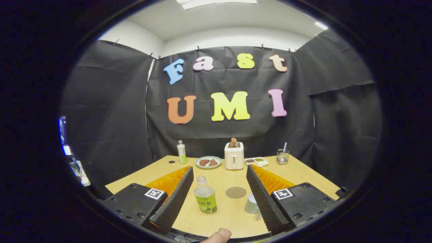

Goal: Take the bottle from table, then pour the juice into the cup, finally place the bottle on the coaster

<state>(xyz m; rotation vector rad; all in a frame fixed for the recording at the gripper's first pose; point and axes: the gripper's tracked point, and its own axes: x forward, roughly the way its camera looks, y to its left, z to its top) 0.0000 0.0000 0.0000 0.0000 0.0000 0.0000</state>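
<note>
A fingertip shows at the near edge of the wooden table. Above it, the claw has its two black ribbed fingers spread wide apart, gripping nothing. Between the fingers, closer to the left one, stands the bottle: clear, with a green label, upright with its long axis vertical and its open neck pointing up. It touches neither finger. To its right, just beside the right finger, a small translucent cup stands on the table, partly hidden by that finger. A little beyond the bottle and cup, between the fingers, lies the round brown coaster, flat and bare. Farther back along the far side of the table, from left to right, are a second bottle standing upright, a plate with brown pieces of food, a white toaster with something brown sticking up from its slot, a small flat tray, and a mesh holder with a thin rod in it.
</note>
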